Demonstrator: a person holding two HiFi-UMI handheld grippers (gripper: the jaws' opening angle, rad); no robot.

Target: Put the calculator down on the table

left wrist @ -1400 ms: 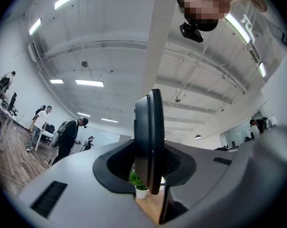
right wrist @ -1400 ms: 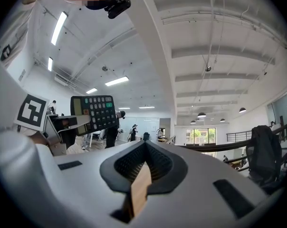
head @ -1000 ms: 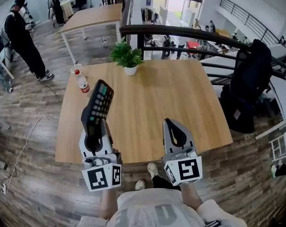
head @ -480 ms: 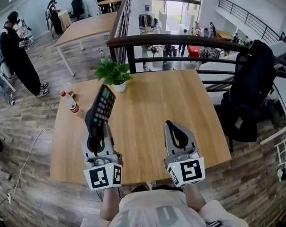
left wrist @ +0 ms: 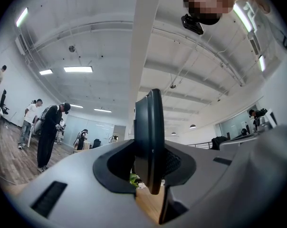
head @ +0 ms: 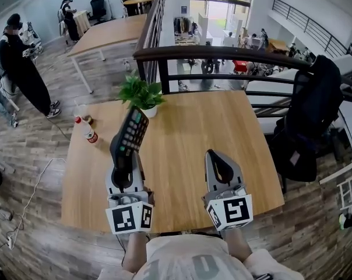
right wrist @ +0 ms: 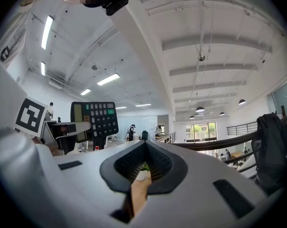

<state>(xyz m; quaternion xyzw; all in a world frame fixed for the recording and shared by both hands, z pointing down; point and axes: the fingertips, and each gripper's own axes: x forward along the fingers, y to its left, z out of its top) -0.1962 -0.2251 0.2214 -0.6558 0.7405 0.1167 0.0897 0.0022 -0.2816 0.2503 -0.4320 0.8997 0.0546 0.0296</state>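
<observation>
A black calculator (head: pixel 132 134) with coloured keys stands tilted up and away, its lower end clamped in my left gripper (head: pixel 125 167), which is shut on it above the near left part of the wooden table (head: pixel 187 127). In the left gripper view the calculator (left wrist: pixel 150 137) shows edge-on between the pads. My right gripper (head: pixel 215 156) hovers over the near right part of the table, shut with nothing in it. From the right gripper view the calculator's key face (right wrist: pixel 95 120) appears at the left, beyond my right gripper (right wrist: pixel 142 167).
A potted green plant (head: pixel 142 95) stands at the table's far edge, and a small bottle (head: pixel 87 130) near its left edge. A dark railing (head: pixel 222 54) runs behind the table. A black chair with a bag (head: pixel 310 115) stands at the right. A person (head: pixel 21 63) stands far left.
Both grippers have come forward together over the table's near edge, with the calculator still clamped in the left one. The jaws have not changed.
</observation>
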